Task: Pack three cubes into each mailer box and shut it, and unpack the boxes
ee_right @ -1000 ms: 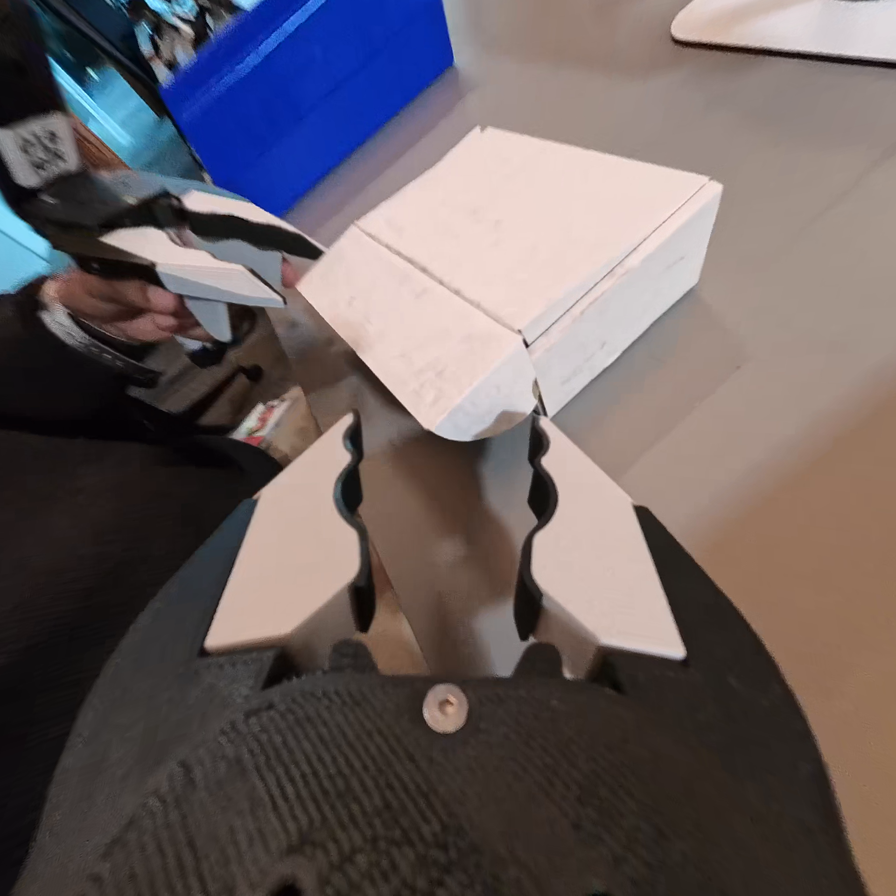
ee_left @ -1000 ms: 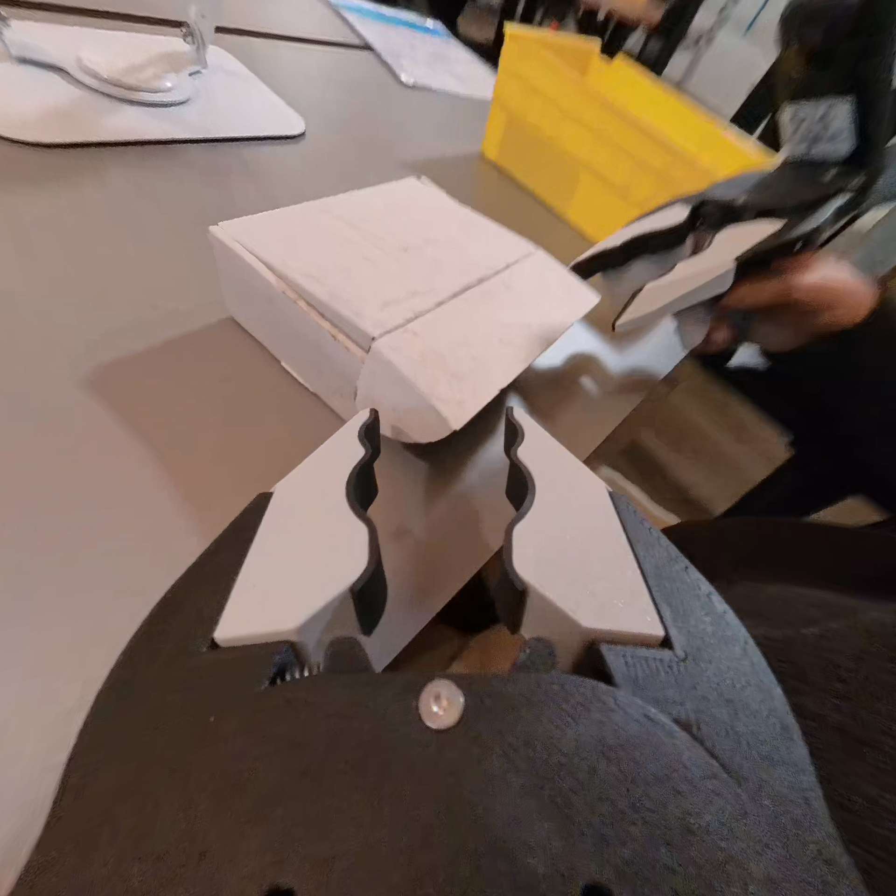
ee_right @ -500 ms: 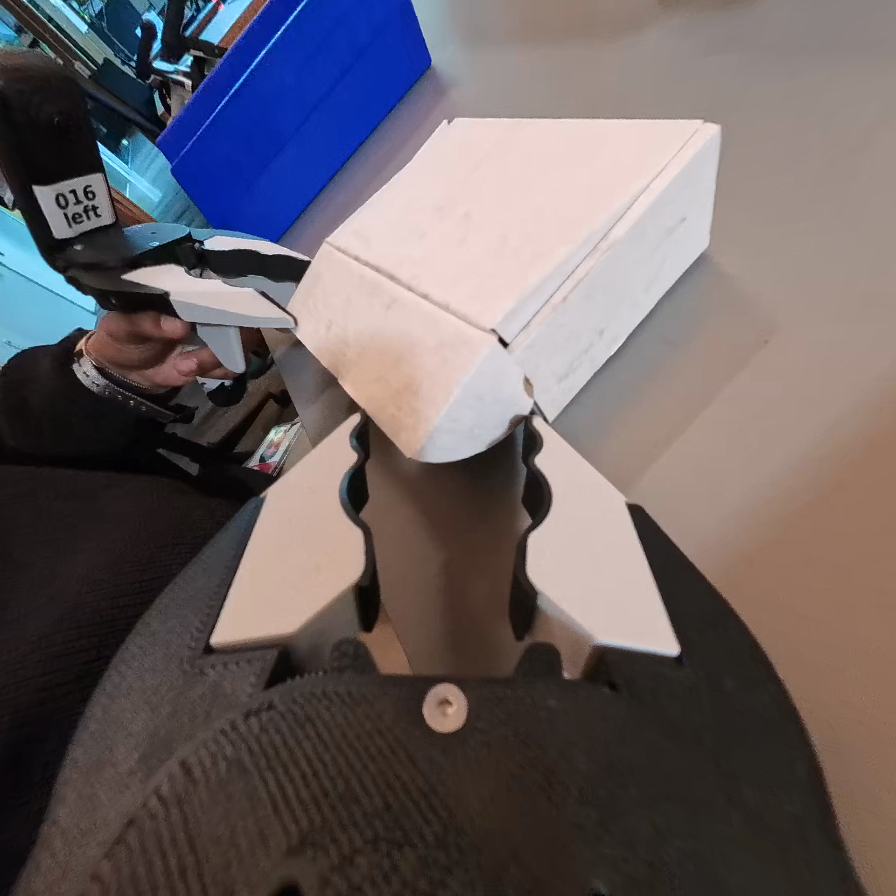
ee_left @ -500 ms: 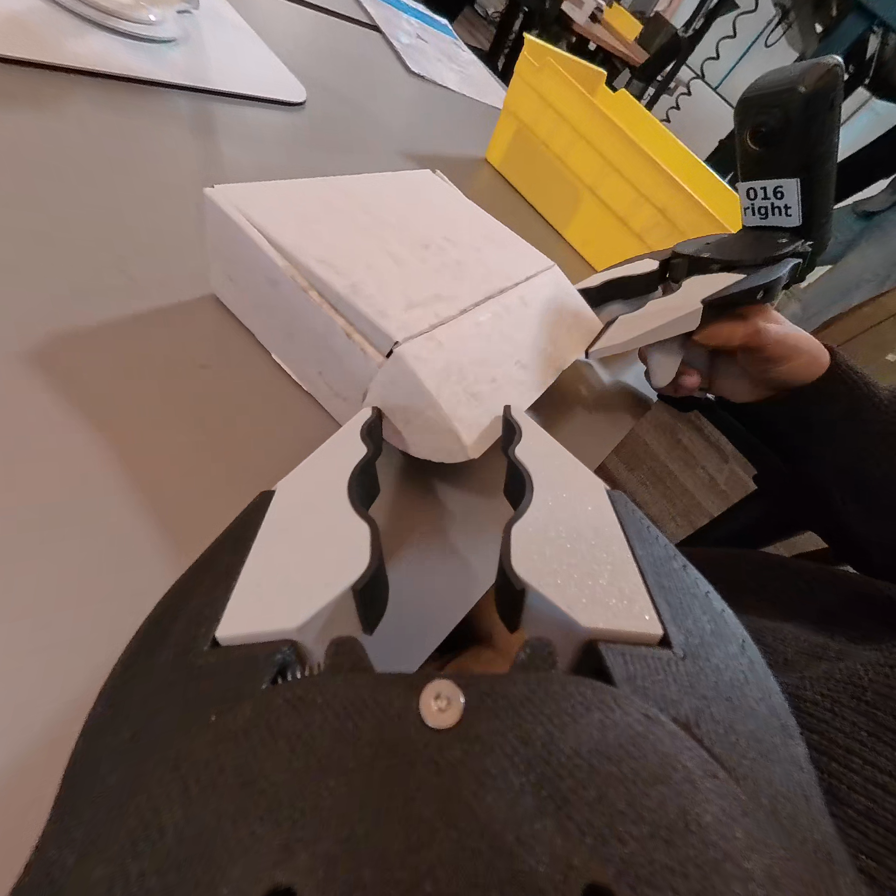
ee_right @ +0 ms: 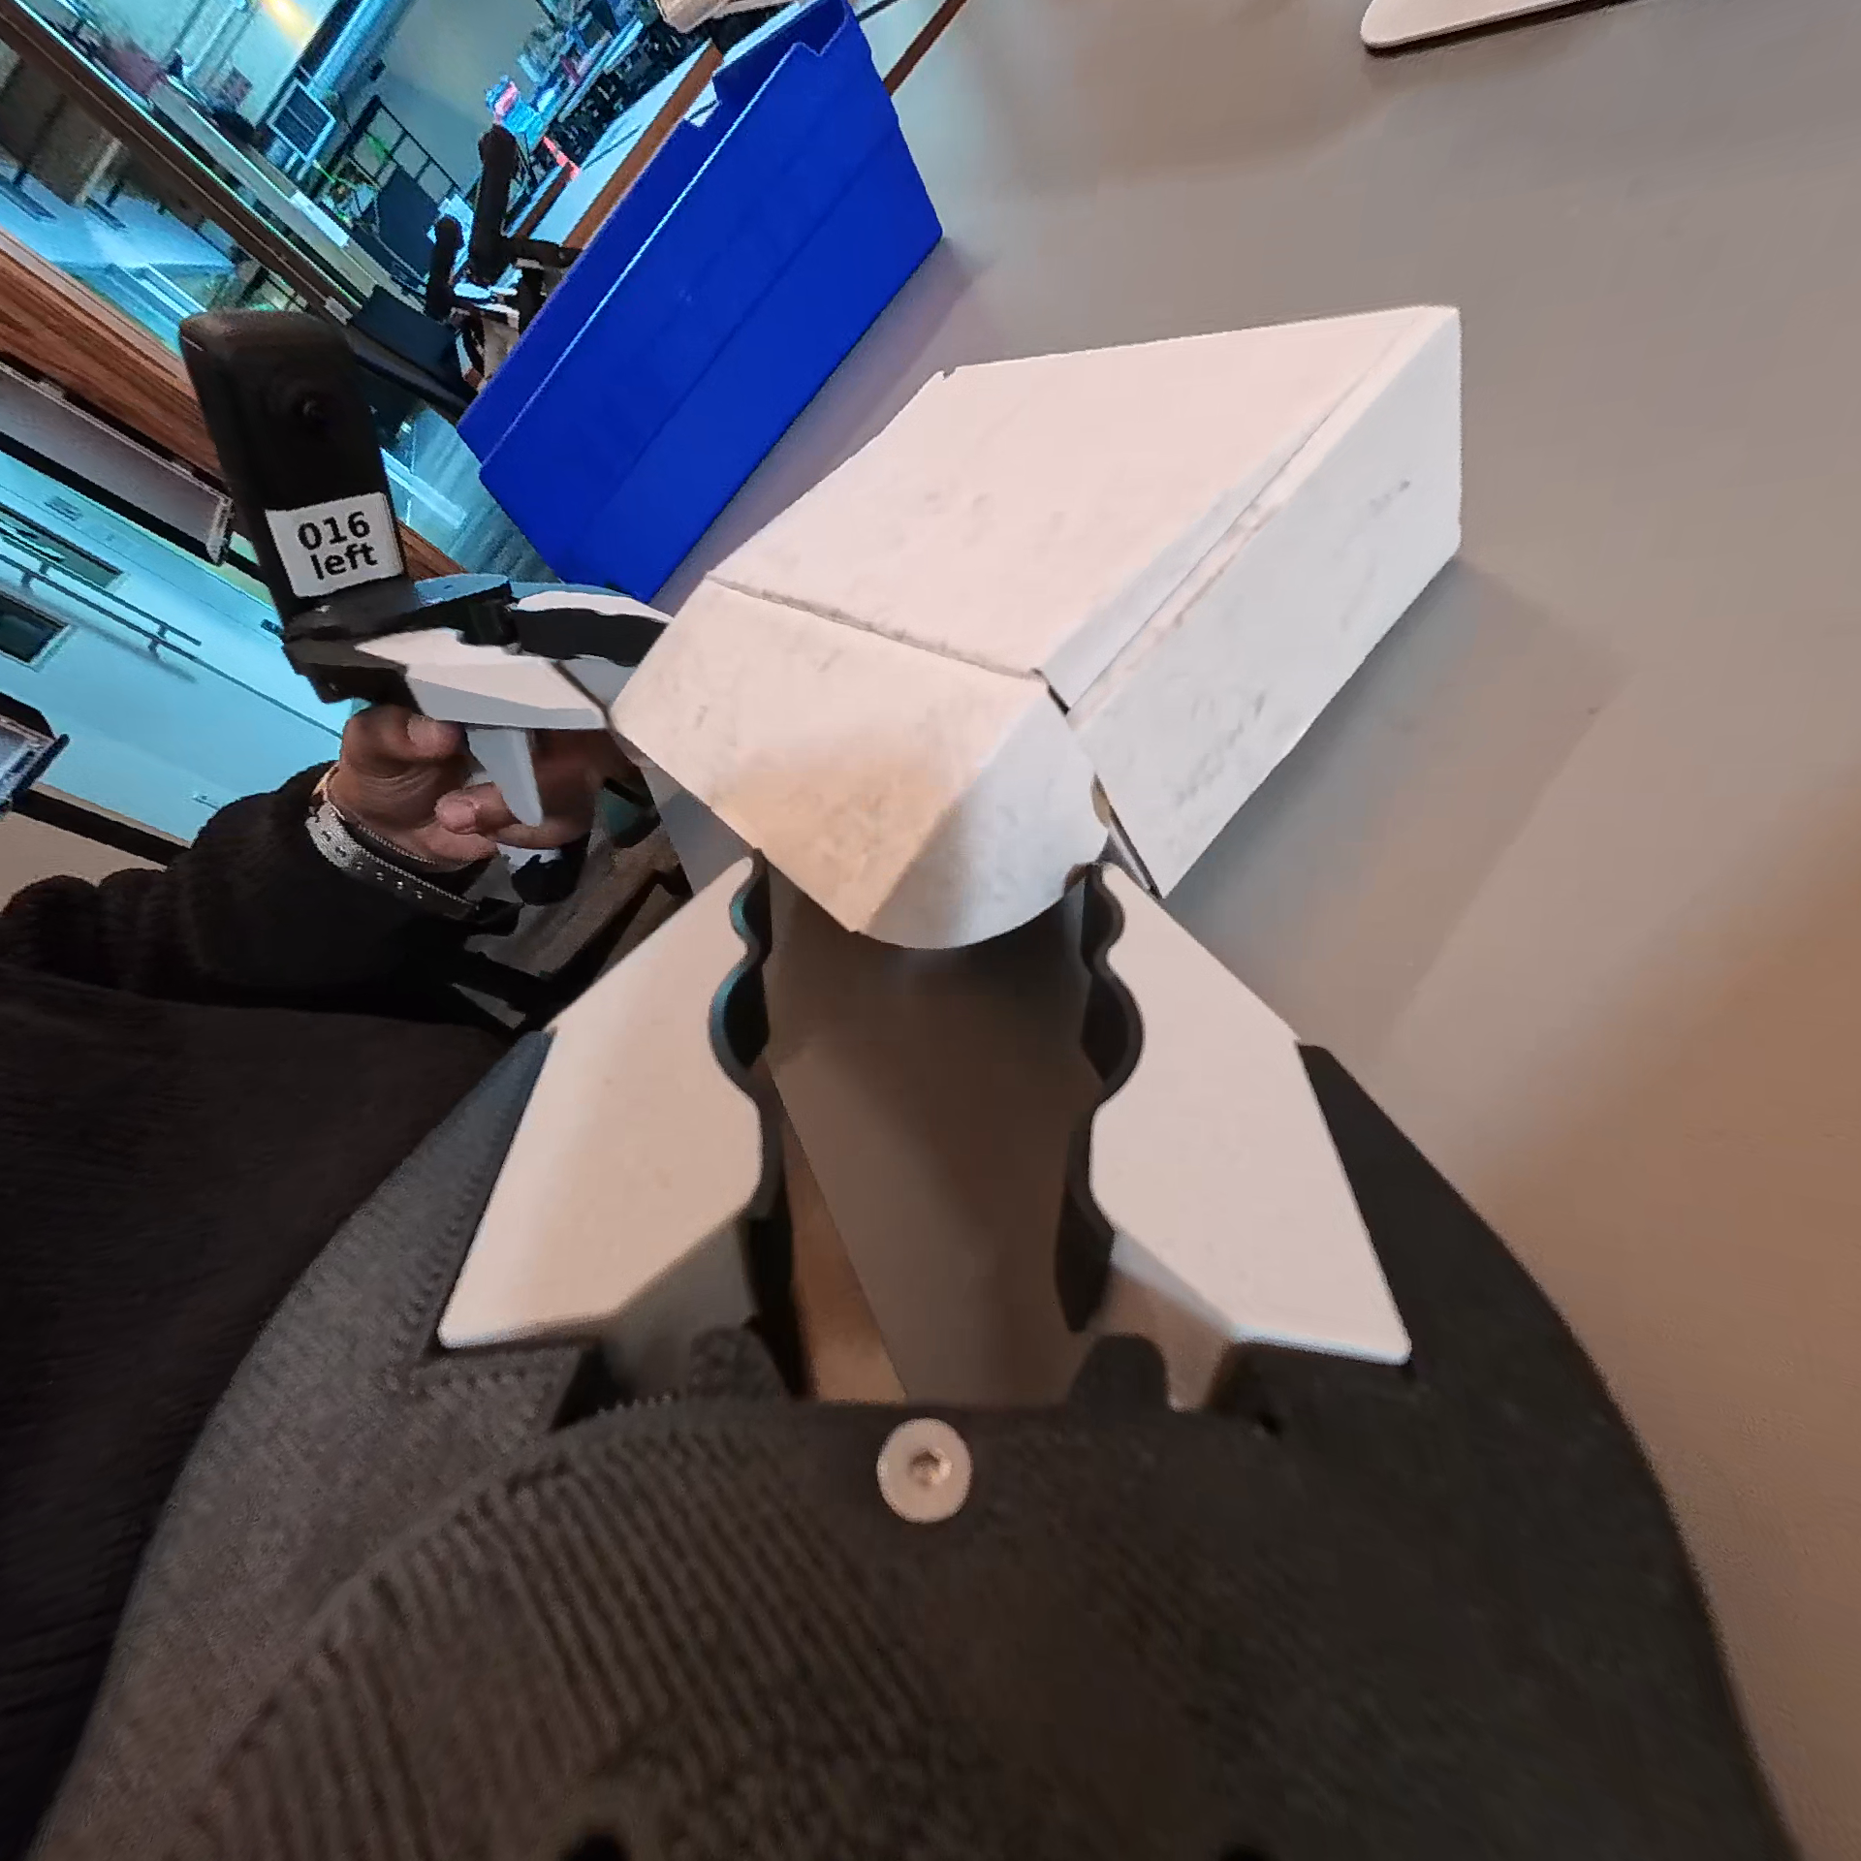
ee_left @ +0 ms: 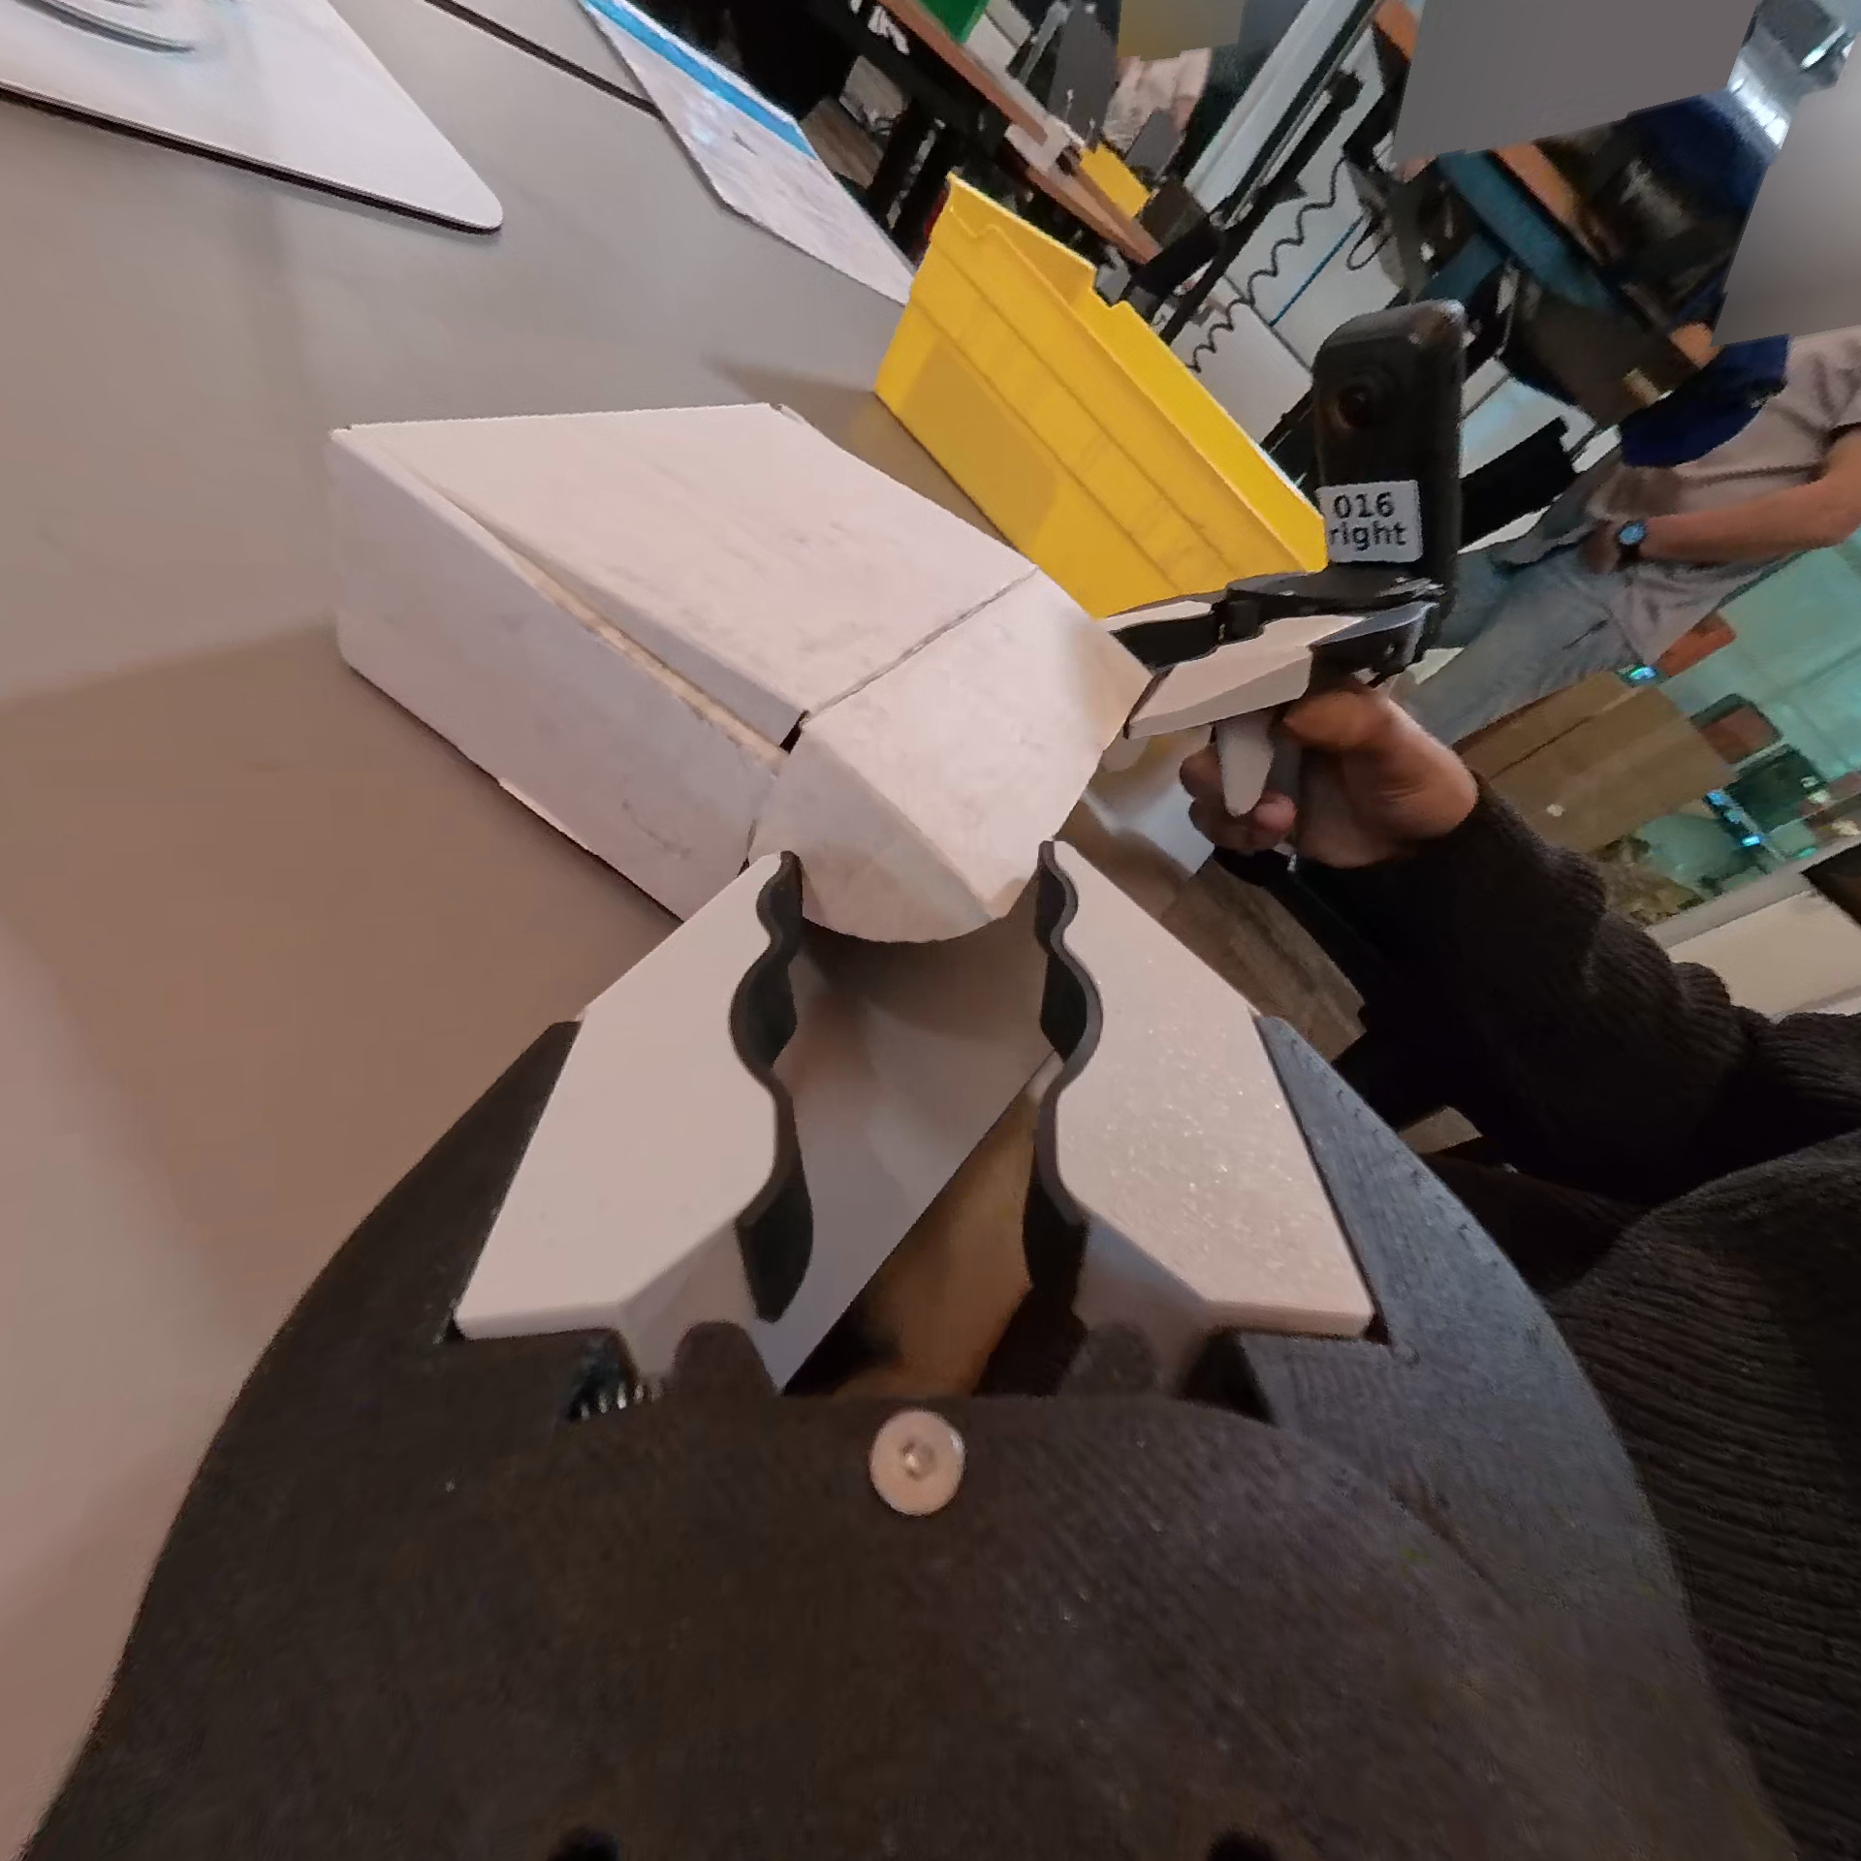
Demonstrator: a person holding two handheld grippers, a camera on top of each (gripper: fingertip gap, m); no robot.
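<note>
Jaws: spread apart on both, clamped on nothing. Left gripper (ee_left: 916,886) at one rounded corner of the front flap (ee_left: 937,745), right gripper (ee_right: 926,891) at the other corner, with the fingertips of each bracketing the cardboard edge; contact likely, but too close to call.

Mailer box (ee_left: 705,564): white, resting flat on the grey table (ee_left: 201,906) near its front edge, lid lying down over the body. Flap not tucked: juts out toward the person, creased and drooping past the front wall. No cubes in sight, so contents impossible to confirm. Yellow bin (ee_left: 1057,423) beyond the box on one side, blue bin (ee_right: 705,352) on the other, both apart from it.

Step in hand, by the look of it: closing, with the lid down and only the tuck left. Could equally be the start of an opening.

Next move, if closing: bend the flap down along its crease, keep both corners level, steer the edge into the slot behind the front wall, then press evenly from both sides. Main risks: one corner catching outside the wall, or the light box sliding back across the table under the push.
</note>
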